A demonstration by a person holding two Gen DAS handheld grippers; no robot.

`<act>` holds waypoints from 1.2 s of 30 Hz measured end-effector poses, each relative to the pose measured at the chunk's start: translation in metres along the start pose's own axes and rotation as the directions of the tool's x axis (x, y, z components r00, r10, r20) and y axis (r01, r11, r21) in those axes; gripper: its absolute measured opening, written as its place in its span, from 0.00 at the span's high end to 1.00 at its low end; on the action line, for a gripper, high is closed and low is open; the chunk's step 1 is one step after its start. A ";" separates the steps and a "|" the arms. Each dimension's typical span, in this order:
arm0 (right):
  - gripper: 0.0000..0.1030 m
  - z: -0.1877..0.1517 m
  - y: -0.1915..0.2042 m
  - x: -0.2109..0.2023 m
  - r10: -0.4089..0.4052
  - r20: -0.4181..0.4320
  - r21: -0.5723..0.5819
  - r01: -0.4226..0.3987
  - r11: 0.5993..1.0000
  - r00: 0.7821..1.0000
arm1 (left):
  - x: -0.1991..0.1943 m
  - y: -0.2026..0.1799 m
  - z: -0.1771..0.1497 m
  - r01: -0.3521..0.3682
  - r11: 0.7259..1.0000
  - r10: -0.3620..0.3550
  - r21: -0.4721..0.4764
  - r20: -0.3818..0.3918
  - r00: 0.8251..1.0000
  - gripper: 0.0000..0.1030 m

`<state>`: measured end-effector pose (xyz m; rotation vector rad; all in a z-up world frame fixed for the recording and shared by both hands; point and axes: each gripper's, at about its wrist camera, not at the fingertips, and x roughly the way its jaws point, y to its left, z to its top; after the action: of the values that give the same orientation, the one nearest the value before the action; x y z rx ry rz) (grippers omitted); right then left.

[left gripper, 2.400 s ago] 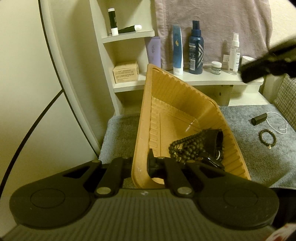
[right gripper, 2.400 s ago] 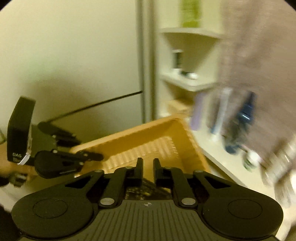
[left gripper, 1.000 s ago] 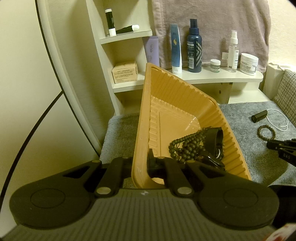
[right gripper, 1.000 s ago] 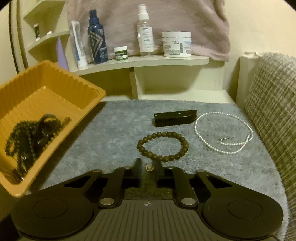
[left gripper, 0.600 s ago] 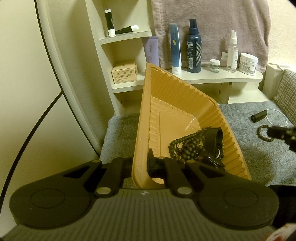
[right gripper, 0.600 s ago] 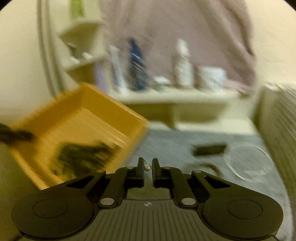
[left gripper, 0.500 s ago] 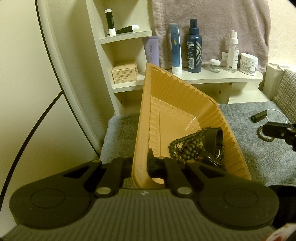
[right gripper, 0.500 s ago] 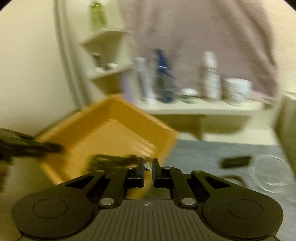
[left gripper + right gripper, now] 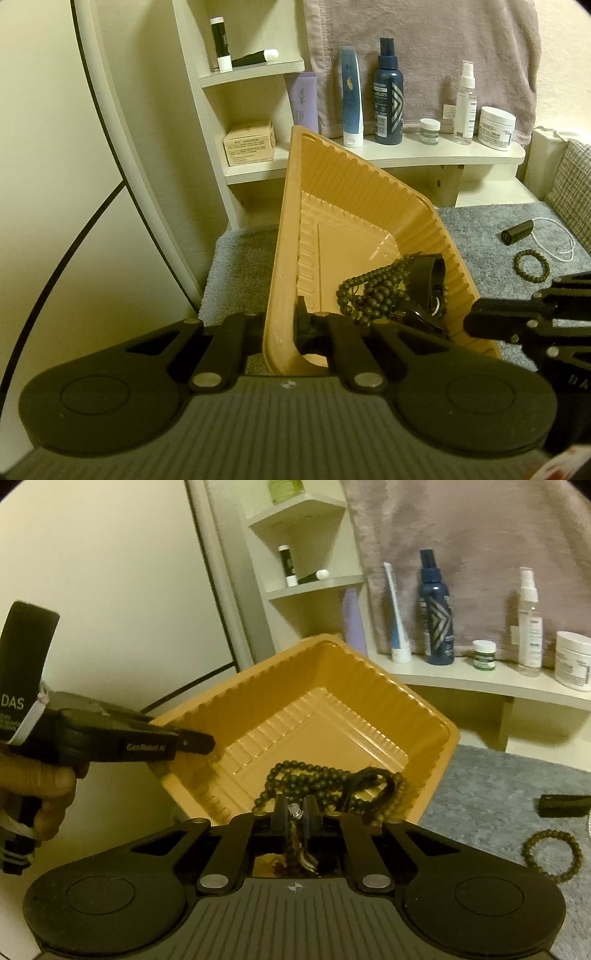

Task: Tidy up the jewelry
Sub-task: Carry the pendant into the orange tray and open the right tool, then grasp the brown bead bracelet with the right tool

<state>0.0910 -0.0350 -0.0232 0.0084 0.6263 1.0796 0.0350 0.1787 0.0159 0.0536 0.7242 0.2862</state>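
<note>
My left gripper [image 9: 280,323] is shut on the near rim of the orange tray [image 9: 286,229], holding it tilted above the grey mat [image 9: 480,236]. Dark bead strands [image 9: 373,291] and a black strap [image 9: 428,273] lie in the tray's low corner. My right gripper [image 9: 294,812] hovers over the tray [image 9: 332,686] above the beads [image 9: 306,771]. Its jaws are opening, with a small pale stud [image 9: 294,808] still between the pads. A brown bead bracelet [image 9: 516,263], a pearl strand [image 9: 550,220] and a small black case [image 9: 517,232] lie on the mat to the right.
A cream shelf [image 9: 406,151] behind the tray carries bottles, tubes and jars, with a towel hanging above. A hand [image 9: 37,786] holds the left gripper [image 9: 199,743] at the tray's left edge. A checked cushion [image 9: 572,177] borders the mat on the right.
The right gripper lifted off the mat by the bracelet with the stud and swung left over the tray. The left gripper and the tray stayed still.
</note>
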 end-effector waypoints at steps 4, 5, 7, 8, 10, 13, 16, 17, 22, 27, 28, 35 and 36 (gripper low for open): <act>0.56 -0.006 -0.010 -0.009 -0.020 0.025 0.049 0.018 0.999 0.999 | 0.000 0.000 0.000 0.001 1.000 -0.001 0.004 0.002 1.000 0.95; 0.56 -0.009 -0.016 -0.014 -0.036 0.023 0.065 0.035 0.997 0.999 | 0.000 0.000 0.000 0.001 1.000 -0.001 0.005 0.002 1.000 0.95; 0.56 -0.016 -0.029 -0.024 -0.077 0.020 0.093 0.075 0.993 0.997 | 0.000 0.000 0.000 0.002 1.000 -0.002 0.003 0.003 1.000 0.95; 0.56 -0.021 -0.036 -0.029 -0.107 0.011 0.110 0.105 0.988 0.994 | 0.000 0.000 0.000 0.001 1.000 -0.001 0.004 0.003 1.000 0.95; 0.56 -0.033 -0.053 -0.039 -0.176 -0.013 0.147 0.176 0.973 0.984 | 0.000 0.000 0.000 0.001 1.000 -0.001 0.001 0.004 1.000 0.95; 0.56 -0.049 -0.080 -0.054 -0.280 -0.051 0.224 0.284 0.932 0.959 | 0.000 0.000 0.000 0.001 1.000 -0.001 0.002 0.004 1.000 0.95; 0.56 -0.056 -0.100 -0.069 -0.357 -0.059 0.274 0.359 0.892 0.932 | 0.000 0.000 0.000 0.001 1.000 -0.001 0.004 0.004 1.000 0.95; 0.56 -0.057 -0.105 -0.072 -0.378 -0.059 0.284 0.379 0.881 0.924 | 0.000 0.000 0.000 0.001 1.000 -0.001 0.004 0.004 1.000 0.95; 0.56 -0.055 -0.126 -0.076 -0.443 -0.056 0.300 0.438 0.847 0.895 | -0.001 0.000 0.000 0.000 1.000 0.000 0.001 0.000 1.000 0.95; 0.61 -0.044 -0.144 -0.065 -0.493 -0.060 0.289 0.487 0.824 0.868 | -0.001 0.000 0.001 -0.001 1.000 0.001 0.002 -0.001 1.000 0.95; 0.64 -0.043 -0.147 -0.062 -0.500 -0.061 0.281 0.496 0.822 0.864 | -0.001 0.000 0.001 -0.001 1.000 0.001 0.002 -0.001 1.000 0.95; 0.83 -0.035 -0.170 -0.038 -0.533 -0.116 0.234 0.544 0.805 0.838 | -0.001 0.000 0.001 -0.002 1.000 0.002 0.000 -0.001 1.000 0.95; 0.85 -0.035 -0.171 -0.034 -0.537 -0.124 0.219 0.551 0.806 0.835 | -0.001 0.000 0.001 -0.002 1.000 0.002 0.000 -0.001 1.000 0.95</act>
<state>0.2035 -0.1571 -0.0875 0.0125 0.7531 0.4369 0.0346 0.1782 0.0173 0.0537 0.7255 0.2879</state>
